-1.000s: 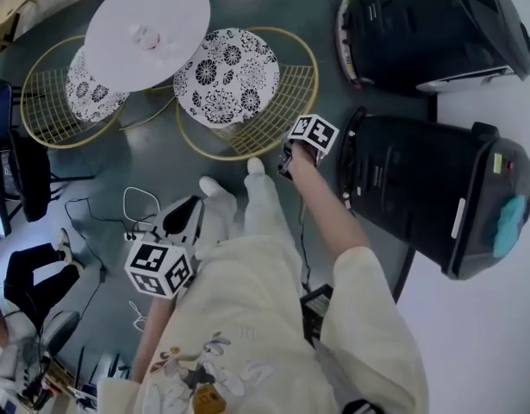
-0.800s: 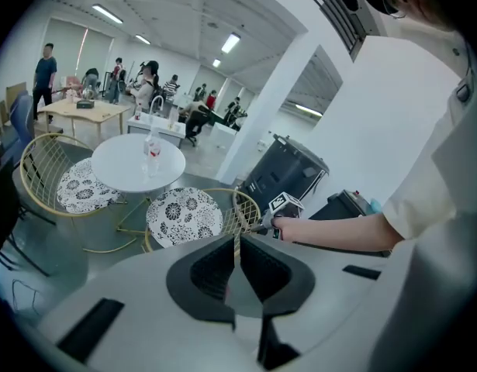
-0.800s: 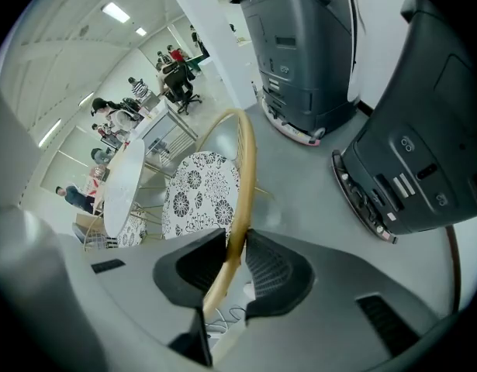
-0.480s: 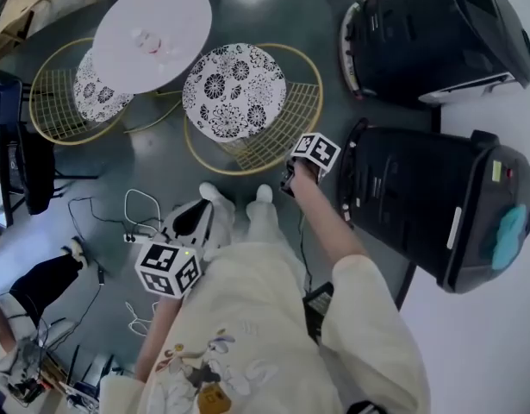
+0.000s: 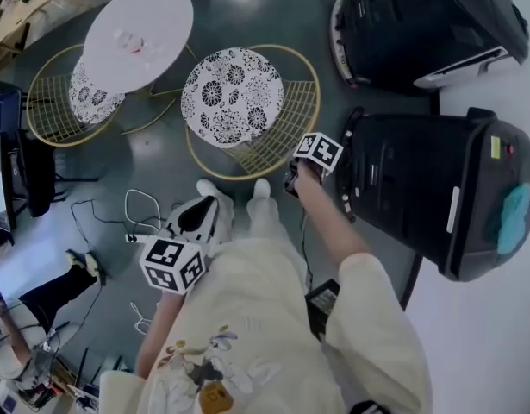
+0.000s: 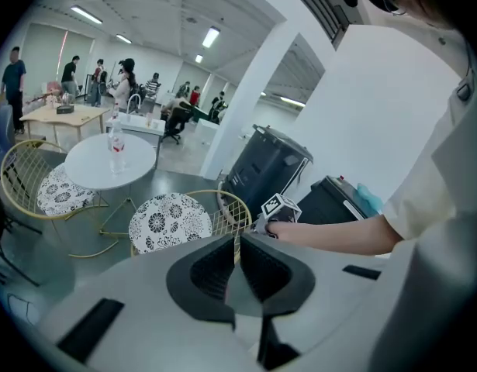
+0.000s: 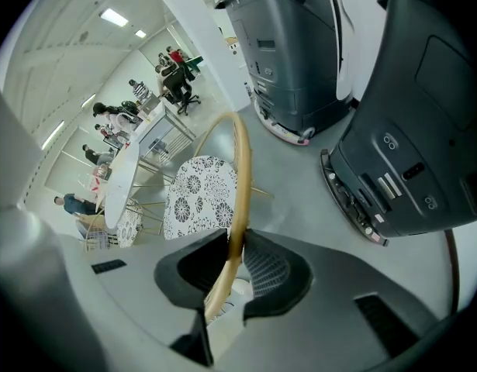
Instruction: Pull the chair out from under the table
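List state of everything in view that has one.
table: upright, bottle on top
bottle: upright
near chair: seat clear of table
far chair: seat partly under table
right gripper: jaws closing on near chair's rim
left gripper: shut, empty

The round table (image 5: 165, 11) hides half the far chair (image 5: 75, 106).

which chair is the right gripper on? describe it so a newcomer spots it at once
By the round white table stand two gold wire chairs with floral cushions. It is the chair nearer the black machines, clear of the tabletop. The other chair sits partly under the table; only this one has its rim between the right gripper's closing jaws.
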`<state>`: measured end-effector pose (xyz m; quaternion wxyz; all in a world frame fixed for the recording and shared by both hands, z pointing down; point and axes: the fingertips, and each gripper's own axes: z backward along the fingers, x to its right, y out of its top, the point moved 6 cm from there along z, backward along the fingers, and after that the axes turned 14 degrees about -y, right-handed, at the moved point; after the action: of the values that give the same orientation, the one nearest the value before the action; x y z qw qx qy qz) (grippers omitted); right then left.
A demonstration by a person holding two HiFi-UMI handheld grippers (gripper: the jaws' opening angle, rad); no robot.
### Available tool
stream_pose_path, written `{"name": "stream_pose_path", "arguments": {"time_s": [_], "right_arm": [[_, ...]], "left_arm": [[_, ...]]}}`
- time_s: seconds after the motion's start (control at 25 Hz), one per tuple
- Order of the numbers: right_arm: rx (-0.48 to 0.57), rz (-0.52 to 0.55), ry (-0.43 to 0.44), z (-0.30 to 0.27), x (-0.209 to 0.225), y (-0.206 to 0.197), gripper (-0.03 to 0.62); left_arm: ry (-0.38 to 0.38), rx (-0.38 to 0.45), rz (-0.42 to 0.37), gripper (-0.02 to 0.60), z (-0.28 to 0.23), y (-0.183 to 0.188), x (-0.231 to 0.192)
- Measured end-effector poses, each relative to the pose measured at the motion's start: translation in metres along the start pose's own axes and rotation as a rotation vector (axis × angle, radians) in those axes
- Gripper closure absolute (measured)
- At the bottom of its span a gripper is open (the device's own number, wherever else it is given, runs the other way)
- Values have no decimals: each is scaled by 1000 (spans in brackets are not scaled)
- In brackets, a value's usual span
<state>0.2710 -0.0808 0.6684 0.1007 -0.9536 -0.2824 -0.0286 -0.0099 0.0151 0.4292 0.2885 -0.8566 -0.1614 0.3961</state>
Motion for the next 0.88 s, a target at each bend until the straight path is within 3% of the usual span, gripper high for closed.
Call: {"name": "stream_pose_path", "arguments": {"time_s": [0.88], "right_arm": [[-14, 13, -16, 21, 118, -33, 528]], "left_arm": [[-33, 5, -51, 552, -31, -29, 70]]}}
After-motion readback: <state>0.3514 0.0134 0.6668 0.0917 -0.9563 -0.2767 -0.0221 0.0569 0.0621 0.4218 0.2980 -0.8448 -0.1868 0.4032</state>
